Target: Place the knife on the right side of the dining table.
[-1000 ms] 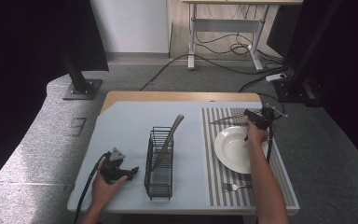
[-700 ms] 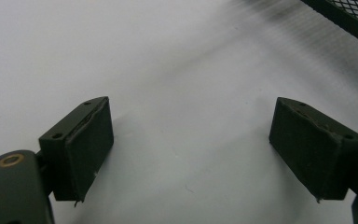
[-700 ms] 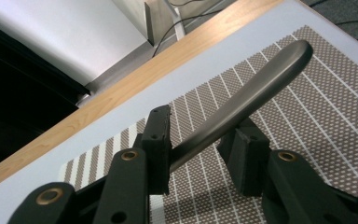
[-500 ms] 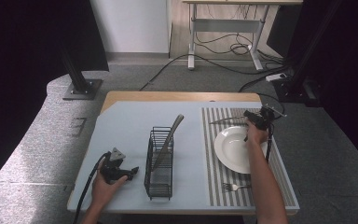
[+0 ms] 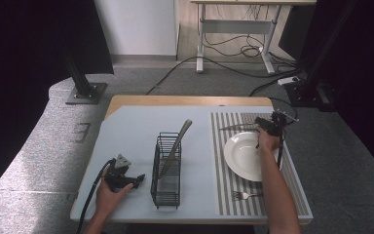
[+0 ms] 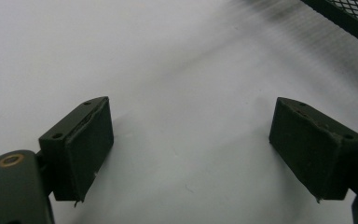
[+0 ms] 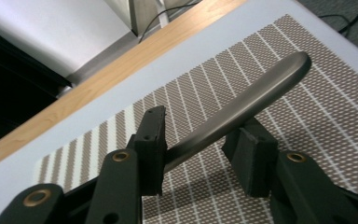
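My right gripper [image 5: 259, 127] hovers at the far right of the table, just beyond the white plate [image 5: 241, 156]. It is shut on a grey metal utensil [image 5: 233, 128] that points left over the striped placemat [image 5: 224, 185]. In the right gripper view the utensil's rounded handle [image 7: 256, 95] runs out from between the jaws of the right gripper [image 7: 196, 140], a little above the mat. My left gripper [image 5: 139, 179] rests on the pale tabletop at the near left, beside the black wire basket [image 5: 167, 170]. In the left gripper view the left gripper [image 6: 191, 149] is open, with bare table between its pads.
A second metal utensil [image 5: 177, 141] leans in the basket, its handle sticking up to the right. A fork [image 5: 246, 195] lies on the placemat near the front edge. The basket's corner [image 6: 349, 18] is at the top right of the left gripper view. Cables and desk legs lie beyond the table.
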Demonstrator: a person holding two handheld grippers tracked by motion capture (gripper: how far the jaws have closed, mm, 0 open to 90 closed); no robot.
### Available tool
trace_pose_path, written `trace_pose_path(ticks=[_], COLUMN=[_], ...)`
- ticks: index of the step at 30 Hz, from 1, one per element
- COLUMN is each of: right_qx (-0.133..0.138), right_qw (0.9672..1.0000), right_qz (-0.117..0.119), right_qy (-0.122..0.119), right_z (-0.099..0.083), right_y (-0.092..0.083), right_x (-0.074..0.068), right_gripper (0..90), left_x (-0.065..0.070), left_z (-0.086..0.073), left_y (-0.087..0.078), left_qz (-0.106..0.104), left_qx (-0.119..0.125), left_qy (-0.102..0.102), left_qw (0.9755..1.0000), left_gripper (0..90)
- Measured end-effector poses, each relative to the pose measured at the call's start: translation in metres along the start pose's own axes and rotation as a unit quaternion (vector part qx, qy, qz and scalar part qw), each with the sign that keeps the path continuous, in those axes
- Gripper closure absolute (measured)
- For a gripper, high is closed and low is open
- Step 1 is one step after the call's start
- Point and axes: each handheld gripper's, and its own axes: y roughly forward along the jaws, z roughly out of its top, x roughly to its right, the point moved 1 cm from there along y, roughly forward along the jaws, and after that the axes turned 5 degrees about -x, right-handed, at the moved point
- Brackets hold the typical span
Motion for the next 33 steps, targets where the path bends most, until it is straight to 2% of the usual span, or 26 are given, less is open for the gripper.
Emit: trace_pose_path(ticks=[9, 11, 12, 16, 18, 19, 21, 22, 24, 26, 29, 31, 32, 33], right_qx=[-0.015, -0.017, -0.022, -0.026, -0.027, -0.023, -0.016, -0.016, -0.019, -0.018, -0.034, -0.045, -0.054, -0.071], right_qw=[0.9994, 0.9994, 0.9990, 0.9990, 0.9993, 0.9995, 0.9988, 0.9988, 0.9979, 0.9978, 0.9964, 0.9950, 0.9939, 0.9913], right_qz=[-0.031, -0.030, -0.036, -0.035, -0.027, -0.024, -0.029, -0.029, -0.027, -0.016, 0.009, 0.016, 0.021, 0.028], right_qy=[-0.007, -0.006, -0.014, -0.006, 0.002, -0.002, -0.037, -0.037, -0.056, -0.062, -0.077, -0.087, -0.094, -0.107], right_z=[0.001, 0.001, 0.001, 0.002, 0.003, 0.005, 0.012, 0.012, 0.018, 0.022, 0.026, 0.026, 0.027, 0.028], right_y=[-0.002, -0.003, -0.004, -0.006, -0.009, -0.011, -0.018, -0.018, -0.022, -0.027, -0.030, -0.030, -0.029, -0.027], right_x=[0.005, 0.005, 0.004, 0.005, 0.006, 0.005, 0.002, 0.002, -0.001, -0.002, -0.001, 0.000, 0.000, 0.001], right_gripper=[53.3, 53.5, 52.4, 50.2, 49.6, 49.3, 46.6, 46.6, 46.1, 45.4, 42.9, 42.6, 42.5, 42.1], left_x=[0.000, 0.000, 0.000, 0.000, 0.000, 0.000, 0.000, 0.000, 0.000, 0.000, 0.000, 0.000, 0.000, 0.000], left_z=[0.000, 0.000, 0.000, 0.000, 0.000, 0.000, 0.000, 0.000, 0.000, 0.000, 0.000, 0.000, 0.000, 0.000], left_y=[0.000, 0.000, 0.000, 0.000, 0.000, 0.000, 0.000, 0.000, 0.000, 0.000, 0.000, 0.000, 0.000, 0.000], left_qz=[0.000, 0.000, 0.000, 0.000, 0.000, 0.000, 0.000, 0.000, 0.000, 0.000, 0.000, 0.000, 0.000, 0.000], left_qx=[0.000, 0.000, 0.000, 0.000, 0.000, 0.000, 0.000, 0.000, 0.000, 0.000, 0.000, 0.000, 0.000, 0.000], left_qy=[0.000, 0.000, 0.000, 0.000, 0.000, 0.000, 0.000, 0.000, 0.000, 0.000, 0.000, 0.000, 0.000, 0.000], left_qw=[1.0000, 1.0000, 1.0000, 1.0000, 1.0000, 1.0000, 1.0000, 1.0000, 1.0000, 1.0000, 1.0000, 1.0000, 1.0000, 1.0000], left_gripper=[13.0, 13.0, 13.0, 13.0, 13.0, 13.0, 13.0, 13.0, 13.0, 13.0, 13.0, 13.0, 13.0, 13.0])
